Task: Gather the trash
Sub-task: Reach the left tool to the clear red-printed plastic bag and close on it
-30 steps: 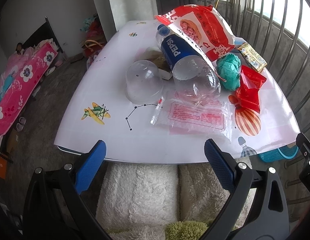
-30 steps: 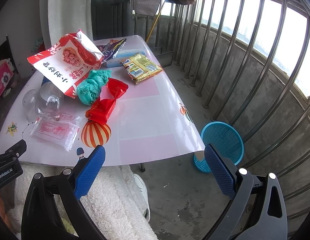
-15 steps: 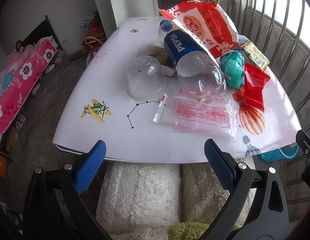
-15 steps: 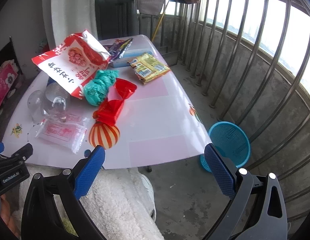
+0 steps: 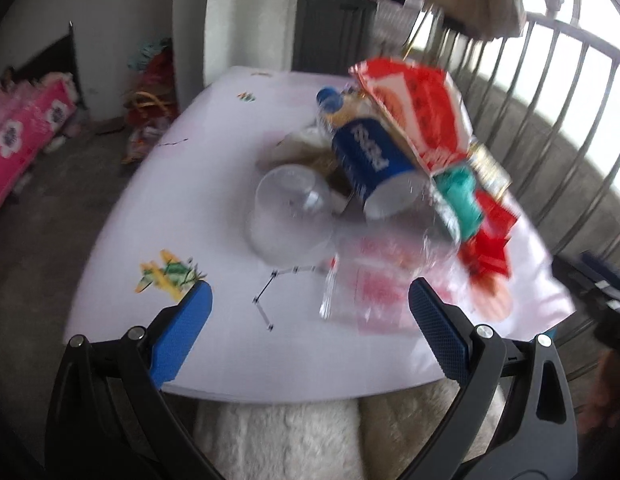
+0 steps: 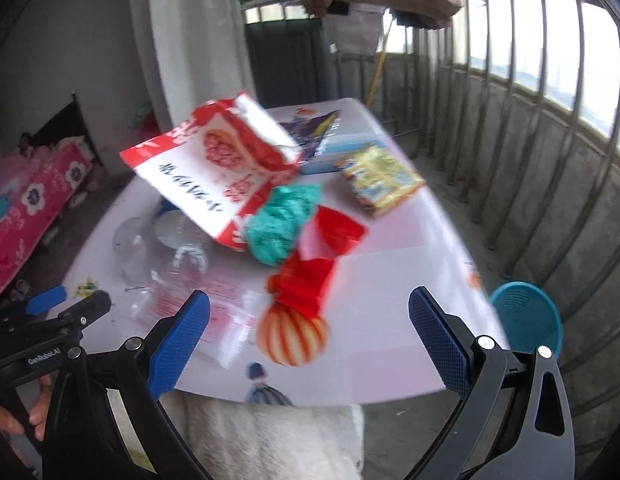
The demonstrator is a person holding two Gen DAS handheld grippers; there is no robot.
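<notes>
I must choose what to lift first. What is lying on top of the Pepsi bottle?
The red and white snack bag leans over the Pepsi bottle near its cap end. What is under the bag beyond that is covered.

Blue-labelled bottle point(image 5: 370, 160), red-and-white snack bag point(image 6: 214, 168), teal bag point(image 6: 282, 224), blue basket point(image 6: 526, 316).

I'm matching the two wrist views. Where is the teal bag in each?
Left wrist: teal bag right of centre, beside the Pepsi bottle.
Right wrist: teal bag at centre, above the red wrapper.
Shared landmark: red-and-white snack bag.
</notes>
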